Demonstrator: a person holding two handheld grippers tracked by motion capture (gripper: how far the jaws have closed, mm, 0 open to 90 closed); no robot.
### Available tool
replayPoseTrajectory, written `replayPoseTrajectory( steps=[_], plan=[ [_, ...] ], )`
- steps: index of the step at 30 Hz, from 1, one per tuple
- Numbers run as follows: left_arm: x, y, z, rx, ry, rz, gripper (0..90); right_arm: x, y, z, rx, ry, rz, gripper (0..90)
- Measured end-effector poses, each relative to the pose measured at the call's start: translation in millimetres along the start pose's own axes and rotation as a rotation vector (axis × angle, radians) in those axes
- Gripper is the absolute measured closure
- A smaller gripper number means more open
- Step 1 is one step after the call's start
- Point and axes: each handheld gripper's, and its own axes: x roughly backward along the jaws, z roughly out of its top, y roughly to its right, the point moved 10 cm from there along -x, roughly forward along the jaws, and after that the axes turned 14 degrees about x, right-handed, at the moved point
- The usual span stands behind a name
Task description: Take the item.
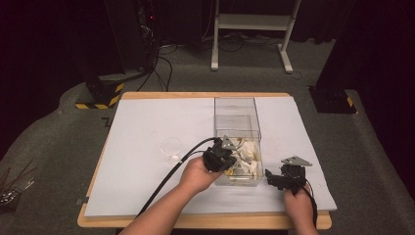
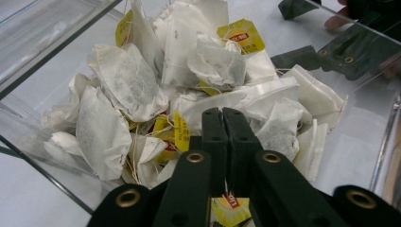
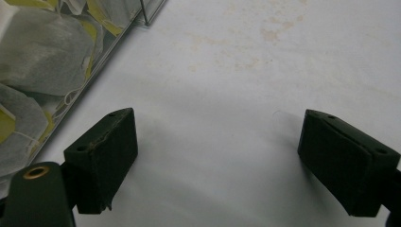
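Toward the left of the white tabletop we have a small clear cup standing empty, well apart from the edges, so nothing has gone into it yet. To its right, near the middle of the front half, sits the clear bin, its near end heaped with tea bags. Our left gripper is down over that heap; in the left gripper view its jaws are pressed together, and a yellow tag with a string sits beneath them, so we judge a bag's tag is pinched, though the contact itself is hidden. Lifting it out and carrying it to the cup remain. Near the front right corner our right gripper rests beside the bin with its jaws spread wide over bare tabletop, holding nothing.
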Motion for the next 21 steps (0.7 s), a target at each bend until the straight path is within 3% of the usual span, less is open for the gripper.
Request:
replayPoseTrajectory(
  steps=[7, 9, 13, 15, 19, 21],
  plan=[
    [1.6, -1.2, 1.1, 0.005, 0.015, -0.003, 89.1, 0.0, -0.1, 0.0, -0.002, 0.000, 0.000, 12.7],
    [0.1, -1.4, 1.0, 0.023, 0.007, -0.020, 74.4, 0.0, 0.0, 0.0, 0.000, 0.000, 0.000, 12.7],
    [-2.8, 1.5, -0.1, 0.037, -0.014, -0.046, 62.7, 0.0, 0.0, 0.0, 0.000, 0.000, 0.000, 12.7],
    [-6.9, 1.0, -2.3, 0.000, -0.045, 0.007, 63.2, 0.0, 0.0, 0.0, 0.000, 0.000, 0.000, 12.7],
    [-7.3, -1.1, -3.1, 0.000, -0.072, 0.021, 65.8, 0.1, -0.2, 0.0, -0.002, 0.000, 0.000, 12.8],
    [-7.5, -2.2, -4.8, -0.005, -0.092, 0.025, 71.6, 0.0, 0.0, 0.0, 0.000, 0.000, 0.001, 12.8]
  ],
)
